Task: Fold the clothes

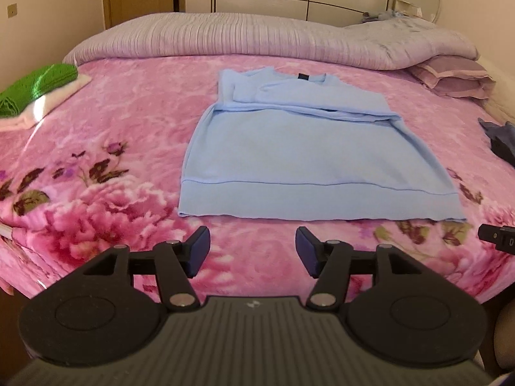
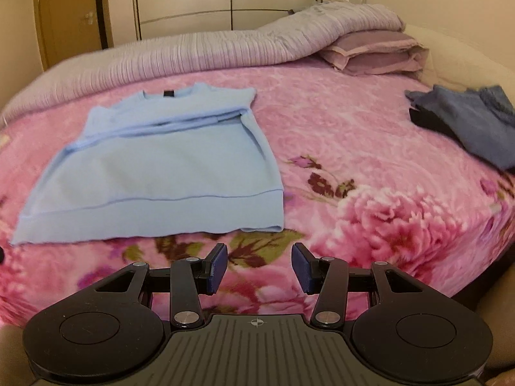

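In the left wrist view, the left tongs (image 1: 251, 251) hang over the near edge of the bed (image 1: 128, 122), their fingers spread apart and holding nothing. Just beyond them the light blue sweatshirt (image 1: 289, 157) lies flat on the pink floral blanket, sleeves folded across its chest. A green and white folded pile (image 1: 35, 96) sits far left.

In the right wrist view, the right tongs (image 2: 259, 268) are also spread and empty. The sweatshirt (image 2: 154, 173) lies ahead to the left. A dark blue garment (image 2: 466, 125) rests far right.
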`<state>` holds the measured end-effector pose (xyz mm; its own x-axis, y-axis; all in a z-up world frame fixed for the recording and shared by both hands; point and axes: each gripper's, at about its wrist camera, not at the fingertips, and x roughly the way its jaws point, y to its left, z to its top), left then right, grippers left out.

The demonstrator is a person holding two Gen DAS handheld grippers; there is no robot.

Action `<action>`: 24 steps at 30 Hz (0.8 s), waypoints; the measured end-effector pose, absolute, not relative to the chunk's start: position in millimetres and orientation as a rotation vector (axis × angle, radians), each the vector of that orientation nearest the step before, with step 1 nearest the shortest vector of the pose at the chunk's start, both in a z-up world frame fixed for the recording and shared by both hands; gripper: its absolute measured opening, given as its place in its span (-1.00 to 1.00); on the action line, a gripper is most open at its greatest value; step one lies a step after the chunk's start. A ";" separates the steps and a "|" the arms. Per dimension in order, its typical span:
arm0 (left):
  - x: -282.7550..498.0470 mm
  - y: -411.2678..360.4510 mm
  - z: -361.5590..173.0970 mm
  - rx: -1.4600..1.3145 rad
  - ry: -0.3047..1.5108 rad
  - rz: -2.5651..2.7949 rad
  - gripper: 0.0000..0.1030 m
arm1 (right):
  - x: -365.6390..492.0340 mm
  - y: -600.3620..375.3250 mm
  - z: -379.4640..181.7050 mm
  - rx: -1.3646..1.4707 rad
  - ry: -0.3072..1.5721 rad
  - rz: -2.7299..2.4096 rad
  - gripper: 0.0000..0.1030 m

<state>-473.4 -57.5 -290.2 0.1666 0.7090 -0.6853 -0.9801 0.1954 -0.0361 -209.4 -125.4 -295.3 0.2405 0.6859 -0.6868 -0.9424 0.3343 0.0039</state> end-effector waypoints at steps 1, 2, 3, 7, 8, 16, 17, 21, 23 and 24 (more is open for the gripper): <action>-474.4 -53.9 -293.1 -0.550 0.608 1.291 0.06 | -209.1 -121.8 -297.8 -0.468 0.663 1.171 -0.07; -474.8 -50.7 -295.0 -0.553 0.611 1.293 0.06 | -208.8 -118.3 -300.4 -0.474 0.666 1.172 -0.07; -475.1 -47.3 -296.8 -0.556 0.615 1.294 0.06 | -207.9 -114.8 -303.6 -0.480 0.668 1.172 -0.07; -477.9 -33.5 -302.2 -0.562 0.622 1.298 0.06 | -204.7 -101.0 -316.0 -0.503 0.678 1.171 -0.07; -480.1 -29.2 -303.2 -0.567 0.618 1.296 0.06 | -204.1 -97.4 -317.8 -0.509 0.679 1.172 -0.07; -539.8 21.0 -308.7 -0.730 0.471 1.219 0.06 | -145.5 -89.0 -327.8 -0.358 0.796 1.320 -0.07; -548.4 28.7 -310.8 -0.758 0.454 1.209 0.06 | -133.0 -88.5 -329.4 -0.323 0.832 1.331 -0.07; -578.3 57.9 -325.0 -0.892 0.374 1.162 0.05 | -82.9 -86.5 -335.5 -0.180 0.975 1.371 -0.07; -588.8 70.2 -336.4 -0.971 0.343 1.142 0.01 | -59.1 -85.2 -339.0 -0.106 1.048 1.389 -0.07; -592.4 75.1 -342.4 -1.007 0.327 1.130 0.01 | -52.0 -82.4 -342.6 -0.070 1.092 1.398 -0.07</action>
<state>-592.4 75.1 -342.4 0.4354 0.5956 -0.6750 -0.8639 0.0656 -0.4994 -52.0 -82.4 -342.6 -0.2017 0.7419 -0.6395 -0.7999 0.2520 0.5446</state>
